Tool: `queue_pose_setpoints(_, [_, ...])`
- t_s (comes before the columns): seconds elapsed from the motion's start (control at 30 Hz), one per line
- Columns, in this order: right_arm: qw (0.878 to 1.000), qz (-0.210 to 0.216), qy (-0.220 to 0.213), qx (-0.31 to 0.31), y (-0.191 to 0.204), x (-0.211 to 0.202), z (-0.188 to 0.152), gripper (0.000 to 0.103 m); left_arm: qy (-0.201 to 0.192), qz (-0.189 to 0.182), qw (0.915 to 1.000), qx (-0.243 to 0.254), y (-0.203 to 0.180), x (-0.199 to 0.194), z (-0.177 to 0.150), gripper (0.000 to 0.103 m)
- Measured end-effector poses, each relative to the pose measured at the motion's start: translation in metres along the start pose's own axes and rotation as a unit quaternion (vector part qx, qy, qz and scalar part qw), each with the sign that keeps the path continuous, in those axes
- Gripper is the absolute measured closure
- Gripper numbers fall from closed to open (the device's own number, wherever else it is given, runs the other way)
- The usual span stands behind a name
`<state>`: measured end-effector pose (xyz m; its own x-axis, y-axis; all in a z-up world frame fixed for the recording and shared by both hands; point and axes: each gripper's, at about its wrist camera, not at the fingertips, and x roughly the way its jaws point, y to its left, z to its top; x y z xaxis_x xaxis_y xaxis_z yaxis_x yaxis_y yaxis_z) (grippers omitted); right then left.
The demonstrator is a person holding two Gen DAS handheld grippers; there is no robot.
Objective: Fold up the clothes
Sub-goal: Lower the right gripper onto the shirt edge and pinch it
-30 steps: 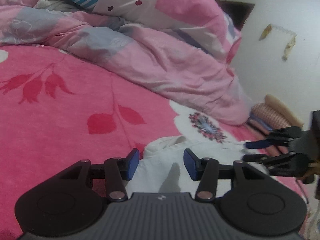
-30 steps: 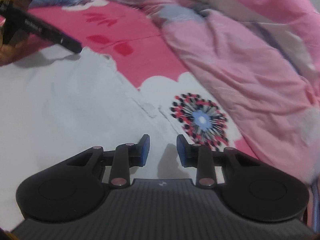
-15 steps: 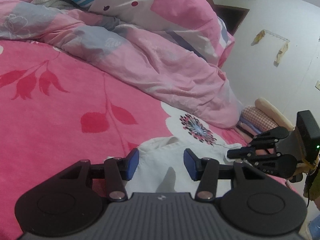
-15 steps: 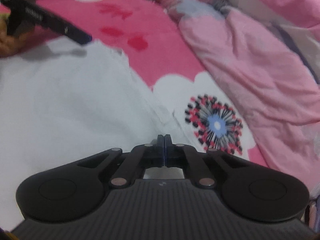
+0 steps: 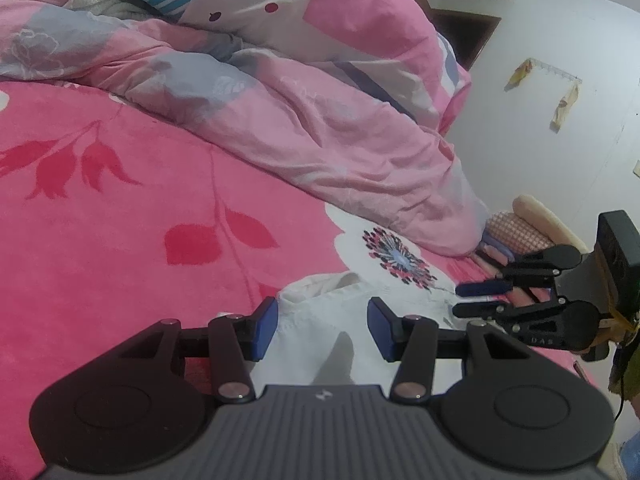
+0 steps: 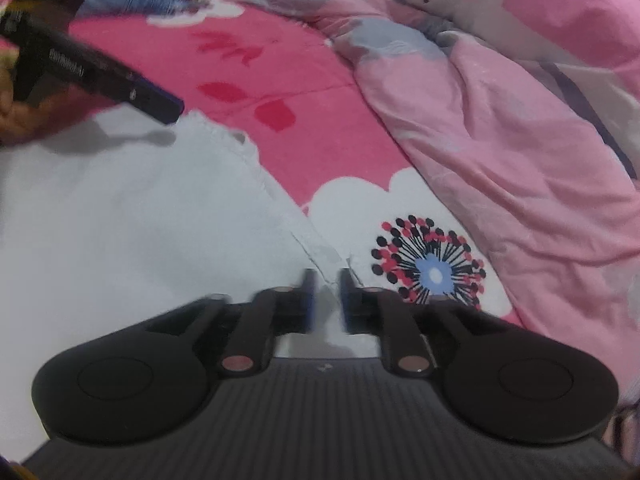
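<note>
- The white garment (image 6: 132, 220) lies spread on the bed (image 5: 100, 240), flat enough for folding.
- The left hand-held gripper (image 5: 322, 328) hovers wide over its collar edge.
- The right hand-held gripper (image 6: 326, 300), narrowly parted and empty, straddles its hem, seemingly ready to pinch.

White letters, seemingly "DAS", stand on the far black plastic right gripper (image 5: 476, 299). White print on the black left gripper's finger (image 6: 100, 76) is too blurred to read.

Left gripper (image 5: 322, 328) hangs open over white garment (image 5: 320, 344) on pink bedsheet (image 5: 120, 272); right gripper (image 5: 460, 300) parted nearby.
</note>
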<state>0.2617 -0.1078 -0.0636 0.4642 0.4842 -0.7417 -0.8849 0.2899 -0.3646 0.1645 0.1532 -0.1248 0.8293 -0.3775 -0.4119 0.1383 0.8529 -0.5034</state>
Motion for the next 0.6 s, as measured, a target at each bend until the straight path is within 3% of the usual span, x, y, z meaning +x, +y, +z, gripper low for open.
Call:
queue_pose_setpoints(0.2, [1.0,0.009,0.019,-0.006,0.002,0.007,-0.002,0.078,0.01,0.003,0.9999,0.006,-0.001,0.005,-0.002,0.053])
queue_pose_setpoints(0.23, [1.0,0.008,0.019,-0.007,0.003,0.006,-0.002,0.084,0.01,0.004,0.9999,0.007,-0.002,0.005,-0.002,0.053])
queue_pose_setpoints(0.27, [1.0,0.007,0.02,-0.007,0.004,0.006,-0.003,0.1,0.01,0.004,0.9999,0.008,-0.002,0.005,-0.002,0.053])
queue_pose_setpoints(0.47, [1.0,0.003,0.021,-0.01,0.008,0.005,-0.003,0.103,0.005,0.004,0.9999,0.011,-0.003,0.003,-0.003,0.053])
queue_pose_setpoints(0.6, [1.0,-0.016,-0.004,-0.006,0.007,-0.01,0.002,0.103,-0.003,0.005,0.9998,0.016,-0.005,0.001,-0.003,0.053])
